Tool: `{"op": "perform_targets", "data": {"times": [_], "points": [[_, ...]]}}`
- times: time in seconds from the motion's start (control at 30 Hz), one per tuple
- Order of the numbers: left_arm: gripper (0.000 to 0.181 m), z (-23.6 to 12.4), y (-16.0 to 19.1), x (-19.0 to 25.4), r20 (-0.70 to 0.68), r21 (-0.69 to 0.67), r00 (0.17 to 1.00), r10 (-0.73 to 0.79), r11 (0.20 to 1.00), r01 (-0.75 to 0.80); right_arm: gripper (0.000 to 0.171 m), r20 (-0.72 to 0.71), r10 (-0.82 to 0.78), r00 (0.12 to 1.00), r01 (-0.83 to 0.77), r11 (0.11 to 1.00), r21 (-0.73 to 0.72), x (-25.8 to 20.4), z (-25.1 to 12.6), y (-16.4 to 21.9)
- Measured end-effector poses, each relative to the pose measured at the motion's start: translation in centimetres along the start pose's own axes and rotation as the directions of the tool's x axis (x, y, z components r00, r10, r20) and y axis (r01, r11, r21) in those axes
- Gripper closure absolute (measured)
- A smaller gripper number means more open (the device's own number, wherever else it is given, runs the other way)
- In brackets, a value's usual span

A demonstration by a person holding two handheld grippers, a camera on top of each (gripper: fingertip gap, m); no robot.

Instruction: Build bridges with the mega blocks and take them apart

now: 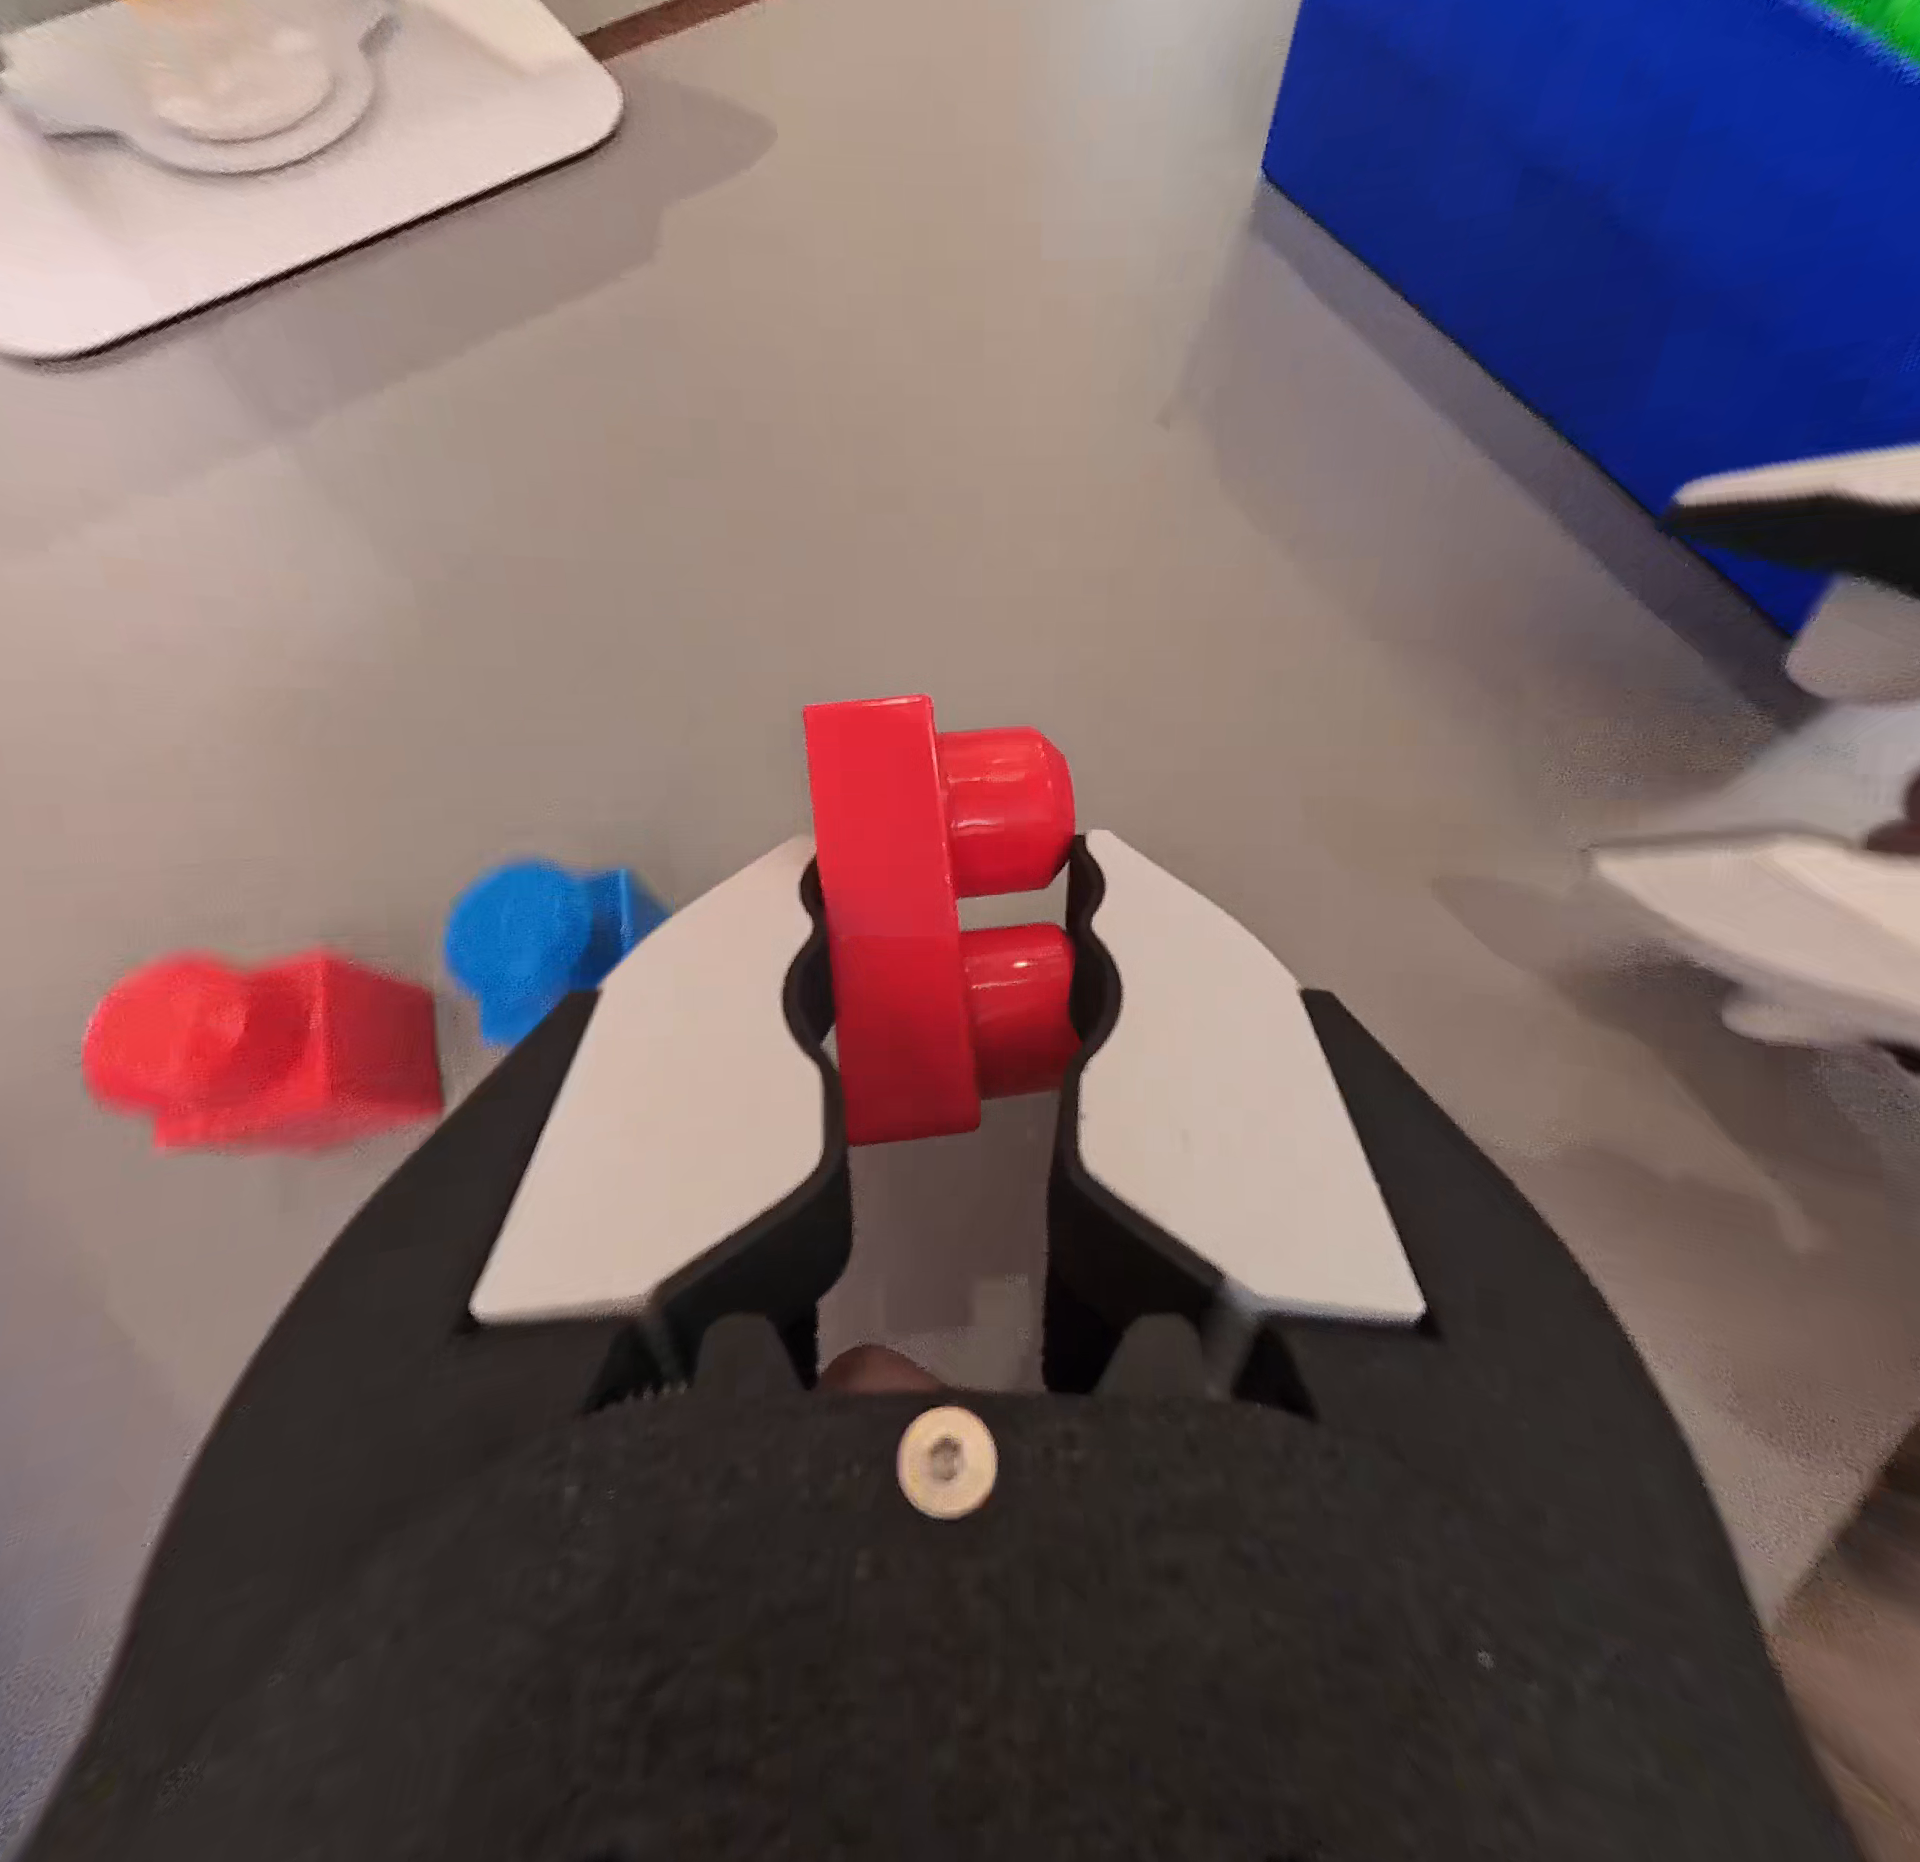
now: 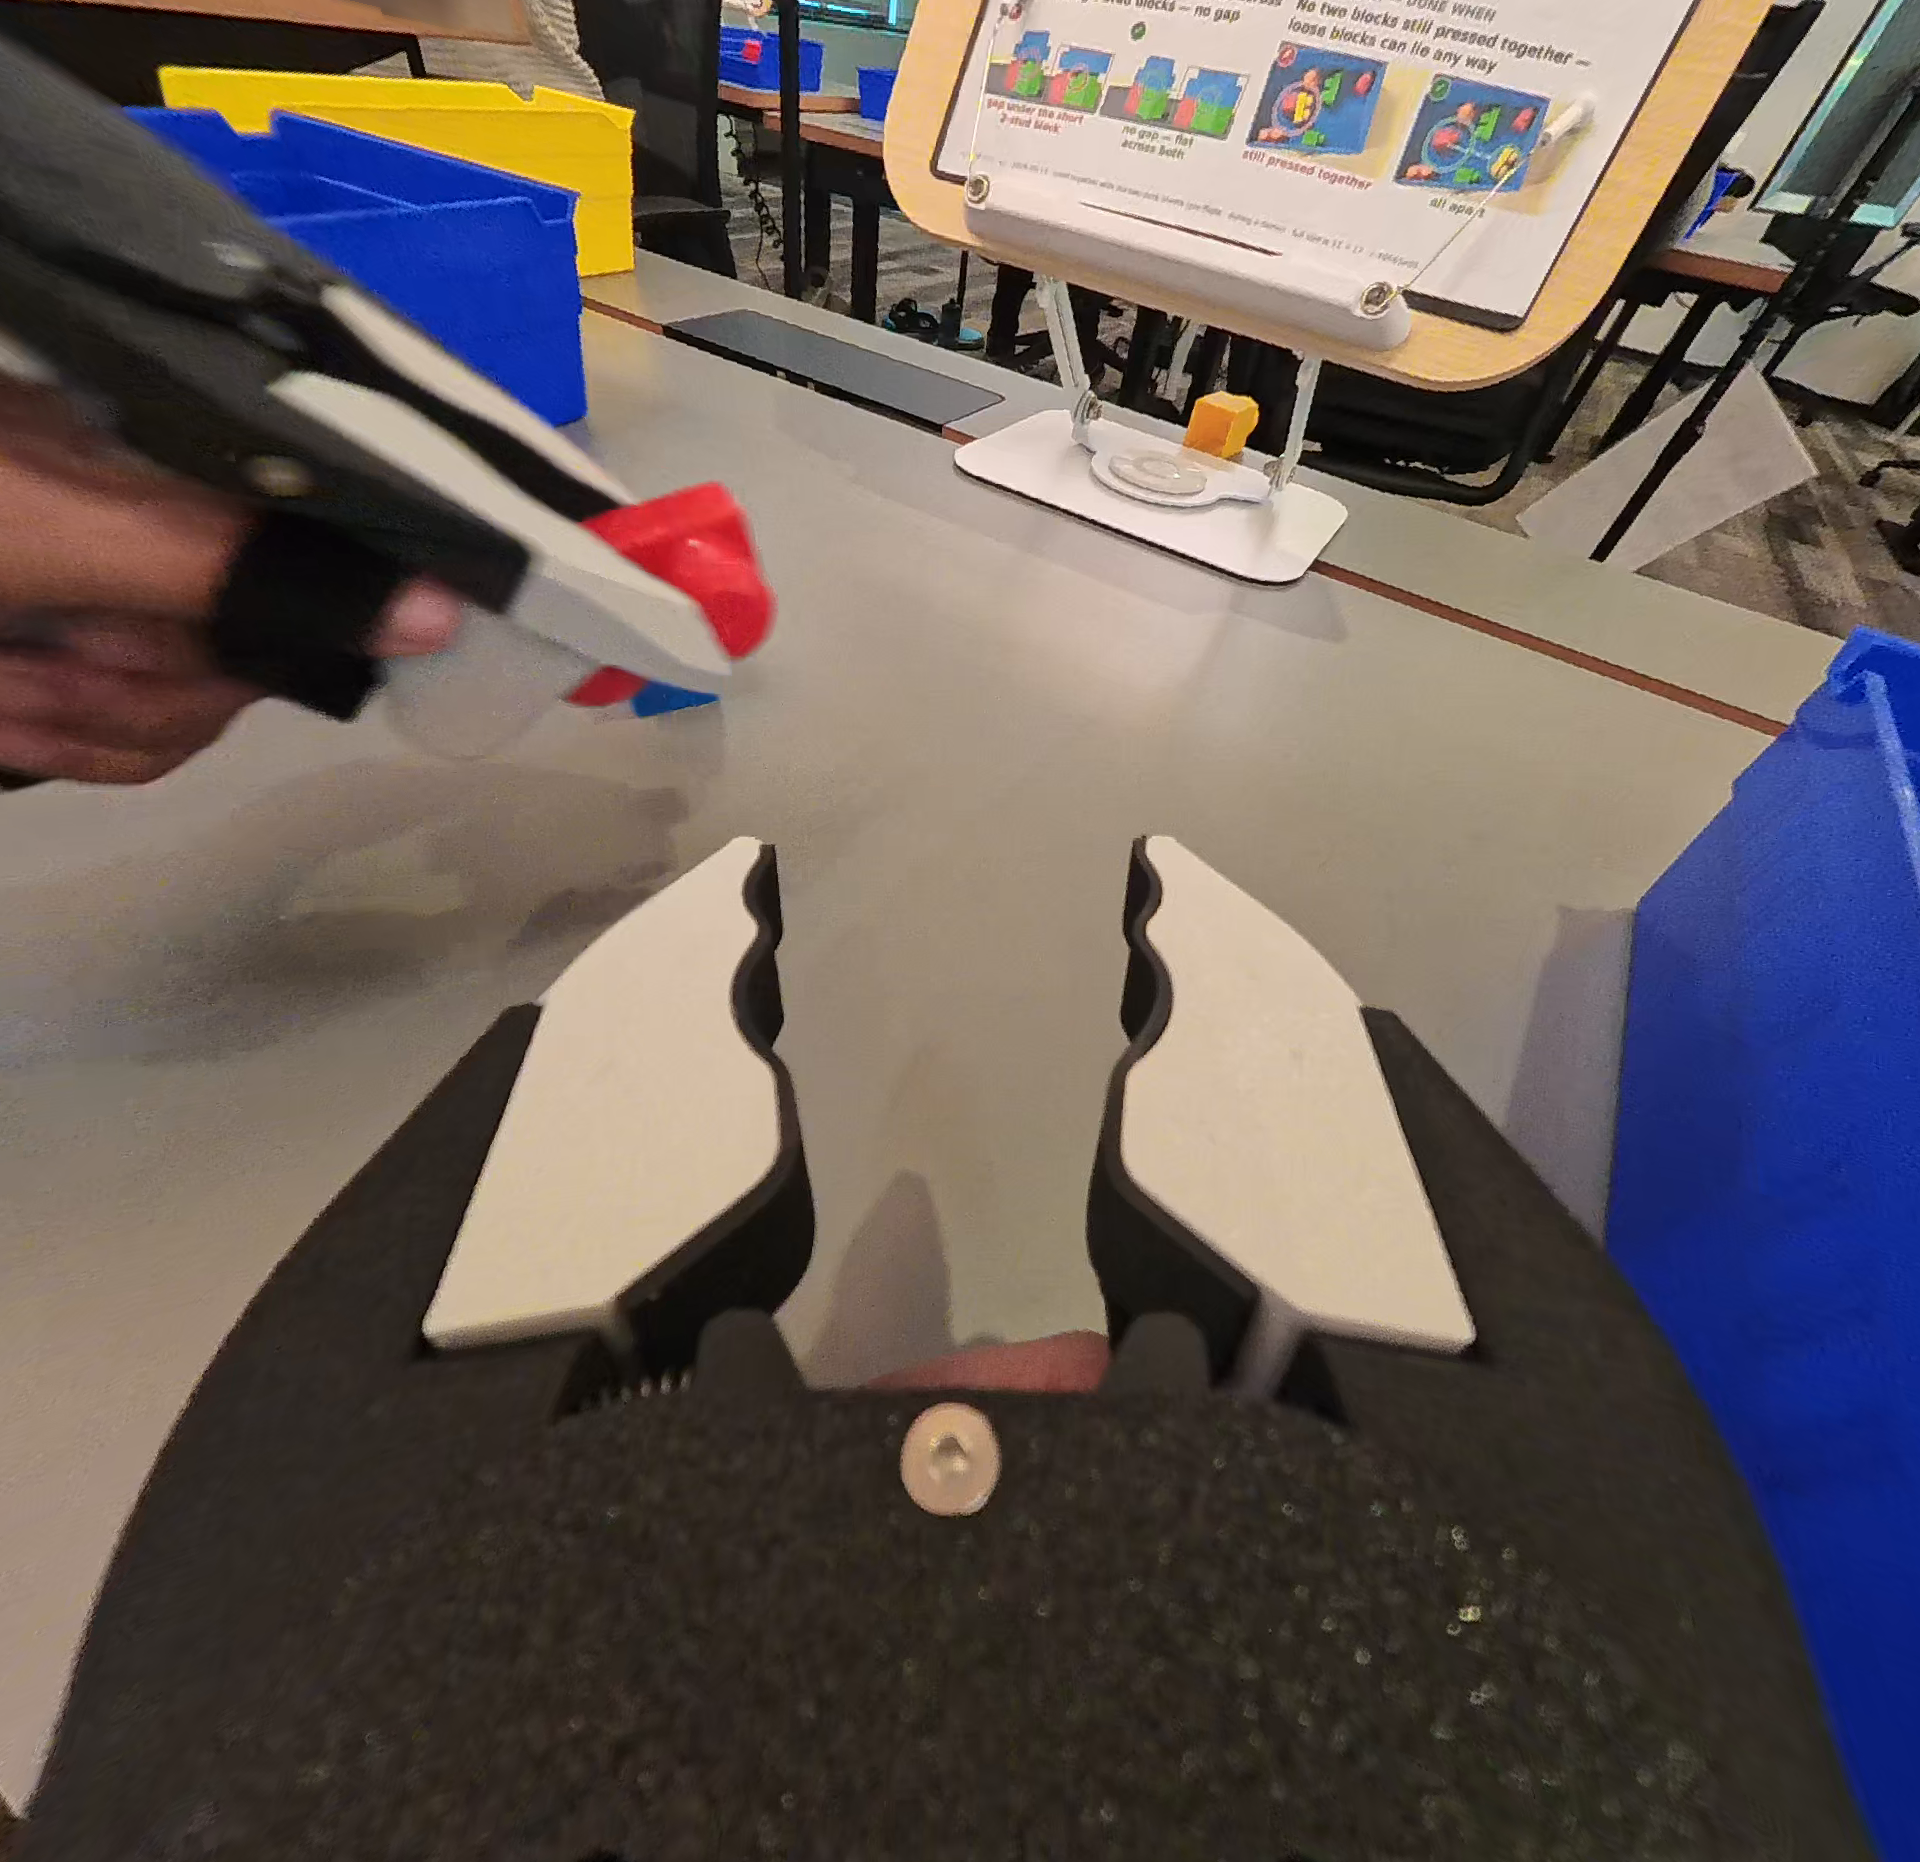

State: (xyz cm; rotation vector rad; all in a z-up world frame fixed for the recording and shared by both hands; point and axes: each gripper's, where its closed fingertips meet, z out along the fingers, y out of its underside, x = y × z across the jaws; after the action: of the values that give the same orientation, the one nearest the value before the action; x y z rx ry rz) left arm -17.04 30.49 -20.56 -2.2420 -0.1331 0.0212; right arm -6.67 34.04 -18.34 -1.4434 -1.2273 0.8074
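Observation:
My left gripper (image 1: 940, 862) is shut on a red two-stud block (image 1: 899, 919), held on edge above the grey table with its studs pointing right. A red one-stud block (image 1: 260, 1049) and a blue one-stud block (image 1: 540, 939) lie on the table to its lower left, close together. My right gripper (image 2: 951, 846) is open and empty, low over the table. In the right wrist view the left gripper (image 2: 717, 607) shows at the left with the red two-stud block (image 2: 707, 555) in it, and the two small blocks (image 2: 655, 692) peek out beneath it.
A blue bin (image 1: 1579, 212) holding green blocks stands at the right, also at the right edge of the right wrist view (image 2: 1787, 1137). More blue and yellow bins (image 2: 436, 223) stand at the far left. A white stand (image 2: 1153, 493) holding an instruction board and an orange block (image 2: 1221, 425) is at the table's far edge.

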Motion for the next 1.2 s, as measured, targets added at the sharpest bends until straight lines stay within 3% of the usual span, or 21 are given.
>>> {"op": "perform_targets", "data": {"times": [0.13,0.33,0.63,0.97,1.2], "points": [[0.139,4.2,-1.9,0.0,-0.047,-0.068,0.999,0.024,0.997,-0.027,0.108,0.009,0.011,1.000,-0.011,1.000,0.003,0.0,0.0,0.0],[0.139,8.4,-1.0,-1.6,-0.046,-0.228,0.999,-0.009,0.974,-0.001,0.108,0.010,0.005,1.000,-0.005,1.000,0.000,0.0,-0.1,0.0],[0.139,9.0,0.6,-3.4,0.030,-0.263,0.999,-0.031,0.964,0.038,0.108,0.014,0.012,1.000,-0.012,1.000,-0.006,0.0,0.0,0.2],[0.138,9.1,0.8,-3.6,0.026,-0.262,0.999,-0.025,0.965,0.031,0.108,0.009,0.008,1.000,-0.008,1.000,-0.006,0.2,-0.1,0.2],[0.113,6.7,-1.7,-3.2,0.051,-0.150,0.999,0.003,0.989,0.005,0.108,0.012,0.009,1.000,-0.009,1.000,-0.007,0.1,0.0,0.2]]}}
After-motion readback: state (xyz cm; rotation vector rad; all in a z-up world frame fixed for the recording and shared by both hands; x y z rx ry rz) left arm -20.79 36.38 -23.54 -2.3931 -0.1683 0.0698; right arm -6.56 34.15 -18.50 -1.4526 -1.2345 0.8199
